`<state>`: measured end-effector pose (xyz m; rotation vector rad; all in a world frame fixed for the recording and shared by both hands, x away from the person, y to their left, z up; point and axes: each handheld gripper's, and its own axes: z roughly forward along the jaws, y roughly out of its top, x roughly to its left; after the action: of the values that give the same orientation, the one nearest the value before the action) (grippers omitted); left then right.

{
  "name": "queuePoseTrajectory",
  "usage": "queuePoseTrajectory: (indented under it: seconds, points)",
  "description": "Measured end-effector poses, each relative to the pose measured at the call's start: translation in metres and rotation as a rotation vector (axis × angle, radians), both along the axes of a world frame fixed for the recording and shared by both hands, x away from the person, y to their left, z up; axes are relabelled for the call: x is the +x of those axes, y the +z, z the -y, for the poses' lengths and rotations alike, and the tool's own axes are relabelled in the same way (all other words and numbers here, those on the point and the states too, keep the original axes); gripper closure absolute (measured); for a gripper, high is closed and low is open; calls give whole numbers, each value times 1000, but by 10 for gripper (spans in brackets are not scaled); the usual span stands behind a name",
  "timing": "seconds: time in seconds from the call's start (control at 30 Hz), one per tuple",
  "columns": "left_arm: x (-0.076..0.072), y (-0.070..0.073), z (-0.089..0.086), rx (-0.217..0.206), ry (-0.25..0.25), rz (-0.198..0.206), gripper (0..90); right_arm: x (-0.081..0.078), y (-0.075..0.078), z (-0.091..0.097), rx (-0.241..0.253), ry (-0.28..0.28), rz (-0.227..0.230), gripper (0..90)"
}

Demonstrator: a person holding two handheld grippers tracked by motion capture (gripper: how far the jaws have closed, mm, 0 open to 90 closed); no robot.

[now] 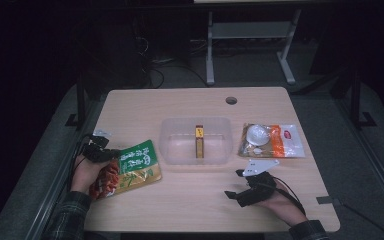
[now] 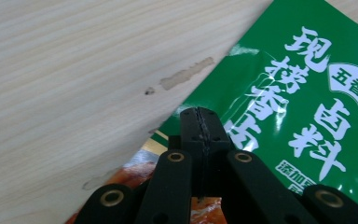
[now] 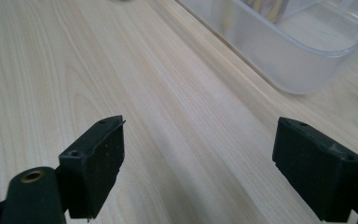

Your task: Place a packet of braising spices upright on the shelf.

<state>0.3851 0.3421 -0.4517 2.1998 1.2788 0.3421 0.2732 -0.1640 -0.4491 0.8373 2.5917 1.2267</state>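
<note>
A green and orange food packet with white lettering lies tilted at the table's left. My left gripper is at its left edge. In the left gripper view the jaws are pressed together over the edge of the packet, with the wooden table behind it. My right gripper rests low at the front right with its jaws wide apart. In the right gripper view, bare table shows between the fingers.
A clear plastic bin stands mid-table with a slim yellow-brown box upright inside it; its corner is ahead of my right gripper. An orange and white packet lies right of the bin. A cable hole sits near the far edge.
</note>
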Motion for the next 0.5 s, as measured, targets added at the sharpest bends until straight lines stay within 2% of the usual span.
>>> queuePoseTrajectory:
  seconds: [0.1, 0.2, 0.27, 0.3, 0.37, 0.43, 0.47, 0.5]
  points:
    - [-10, 0, 5, 5, -40, 0, 900, -1, 0, 0, -5, -4, -2, 159]
    - [-18, 1, 7, 9, -81, -20, 900, 0, 0, 0, -7, -2, -3, 159]
    - [-20, 2, 7, 12, -90, -21, 900, 0, 0, 0, -8, -1, -2, 159]
    - [-24, 3, 10, -8, -110, -30, 899, 0, -1, -1, -8, 2, 2, 160]
    - [-25, 4, 13, -8, -119, -26, 900, -1, 0, -1, -7, 4, 2, 159]
    - [-25, 8, 25, -35, -154, 6, 899, -1, 0, -2, -8, -1, 1, 159]
    - [-25, 8, 25, -35, -154, 6, 899, -1, 0, -2, -8, -1, 1, 159]
    - [-26, 10, 42, -84, -177, 28, 899, -1, 0, -2, -9, -3, 0, 159]
